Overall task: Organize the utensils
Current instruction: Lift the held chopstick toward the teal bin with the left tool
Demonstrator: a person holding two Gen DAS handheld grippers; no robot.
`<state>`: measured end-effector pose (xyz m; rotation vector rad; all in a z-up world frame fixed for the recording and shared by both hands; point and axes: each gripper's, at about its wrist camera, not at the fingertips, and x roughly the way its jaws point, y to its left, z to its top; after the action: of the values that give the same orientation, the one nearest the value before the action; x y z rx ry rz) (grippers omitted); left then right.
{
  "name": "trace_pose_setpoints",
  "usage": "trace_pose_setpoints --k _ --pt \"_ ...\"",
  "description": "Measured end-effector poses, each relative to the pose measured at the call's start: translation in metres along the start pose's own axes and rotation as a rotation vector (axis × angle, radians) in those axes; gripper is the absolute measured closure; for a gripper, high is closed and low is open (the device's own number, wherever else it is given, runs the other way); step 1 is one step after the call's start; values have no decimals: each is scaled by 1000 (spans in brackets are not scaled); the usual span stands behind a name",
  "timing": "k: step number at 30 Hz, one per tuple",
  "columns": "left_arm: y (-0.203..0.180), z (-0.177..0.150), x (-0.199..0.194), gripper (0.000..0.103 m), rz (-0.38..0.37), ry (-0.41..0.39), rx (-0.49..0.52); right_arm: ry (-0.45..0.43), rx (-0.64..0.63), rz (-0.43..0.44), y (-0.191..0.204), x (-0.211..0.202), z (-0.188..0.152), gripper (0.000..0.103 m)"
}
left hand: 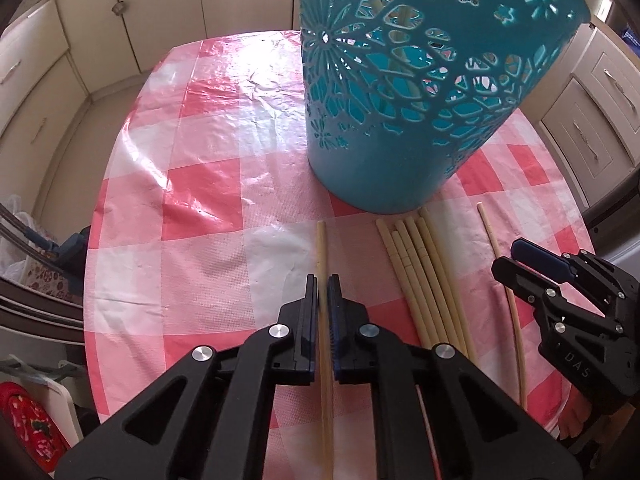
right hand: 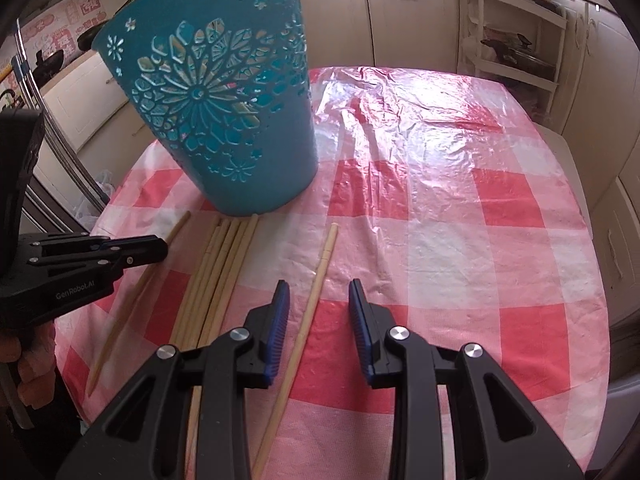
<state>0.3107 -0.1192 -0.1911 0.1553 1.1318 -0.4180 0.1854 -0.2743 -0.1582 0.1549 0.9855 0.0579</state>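
One chopstick (left hand: 322,252) sits pinched in our left gripper (left hand: 323,286), its jaws closed tight against the pale stick, which runs lengthwise between the pads and out past the tips toward the teal basket (left hand: 404,92). From the right wrist view this same gripper (right hand: 162,246) comes in from the left edge above a stick that slants across the checks.

Our right gripper (right hand: 318,292) hangs with its jaws parted and gripping nothing; a lone chopstick (right hand: 316,280) lies on the cloth in the gap, clear of both blue pads (right hand: 280,320).

Between the two grippers, a bundle of chopsticks (left hand: 416,268) lies side by side on the desk (left hand: 208,208), their far ends just short of the basket's base. One more thin stick (left hand: 502,264) lies to the right of that bundle in the left wrist view, passing under the right gripper.

The basket stands on the pink-and-white checked plastic cover, its wall pierced with flower cut-outs; through them we see pale sticks already standing inside. Cream cabinets (right hand: 404,12) ring the desk.
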Motion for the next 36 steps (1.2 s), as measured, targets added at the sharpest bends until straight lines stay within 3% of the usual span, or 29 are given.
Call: trace_pose_setpoints --k 5,12,21,36 --pt "-5 0 1 95 39 -32 14 51 -114 -22 5 6 8 85" --pt "-18 -6 -1 92 88 -74 59 3 -105 -10 0 6 2 85" --pt "-27 -17 -7 98 86 -98 57 -27 -90 5 -4 7 4 86" --pt "25 -23 -54 98 -128 -144 -194 -50 -124 -20 6 6 -2 86"
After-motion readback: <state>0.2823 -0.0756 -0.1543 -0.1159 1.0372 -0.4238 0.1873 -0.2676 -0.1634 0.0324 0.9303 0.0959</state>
